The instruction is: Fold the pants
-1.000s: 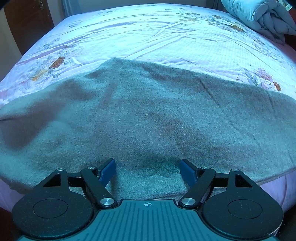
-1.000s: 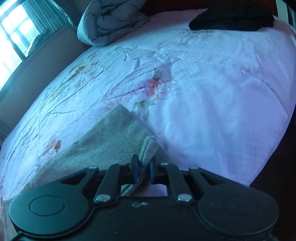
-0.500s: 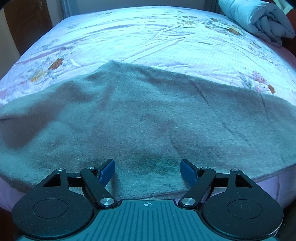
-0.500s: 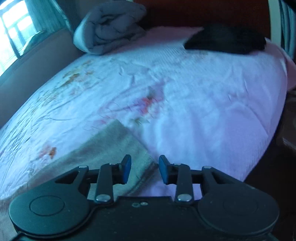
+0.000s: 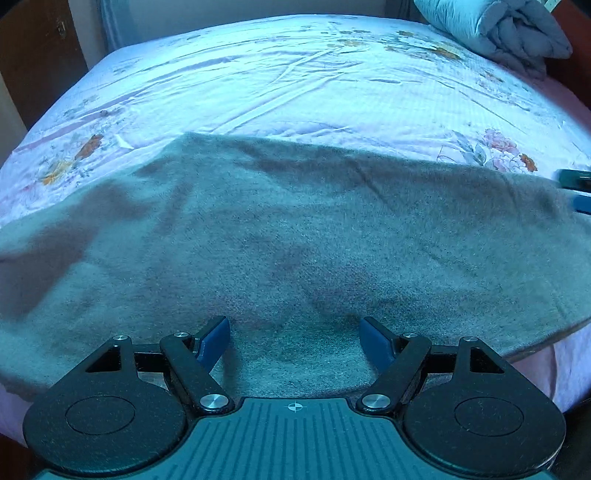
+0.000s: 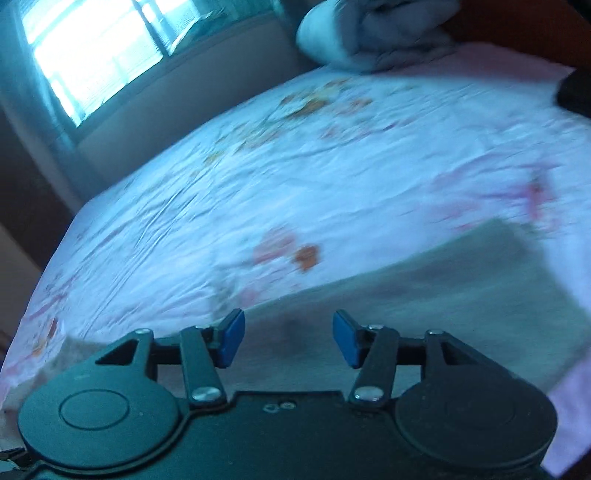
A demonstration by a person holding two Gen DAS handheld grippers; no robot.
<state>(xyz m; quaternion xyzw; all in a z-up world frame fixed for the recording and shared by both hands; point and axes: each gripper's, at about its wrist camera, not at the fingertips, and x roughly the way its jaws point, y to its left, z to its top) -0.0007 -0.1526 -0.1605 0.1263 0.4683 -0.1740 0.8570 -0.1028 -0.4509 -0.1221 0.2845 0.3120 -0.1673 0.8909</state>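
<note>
Both grippers gape—grey pants [image 5: 295,236] flat on floral bedsheet [image 5: 295,74], window [image 6: 92,55] beyond.

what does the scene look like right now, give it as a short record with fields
surface: bed with floral pink sheet
garment: grey pants lying flat across the near edge
left gripper: open above the pants, gripping nothing
right gripper: jaws have just been opening, nothing between them
far corner: rolled grey quilt
other item: dark cloth at the bed's far edge
</note>
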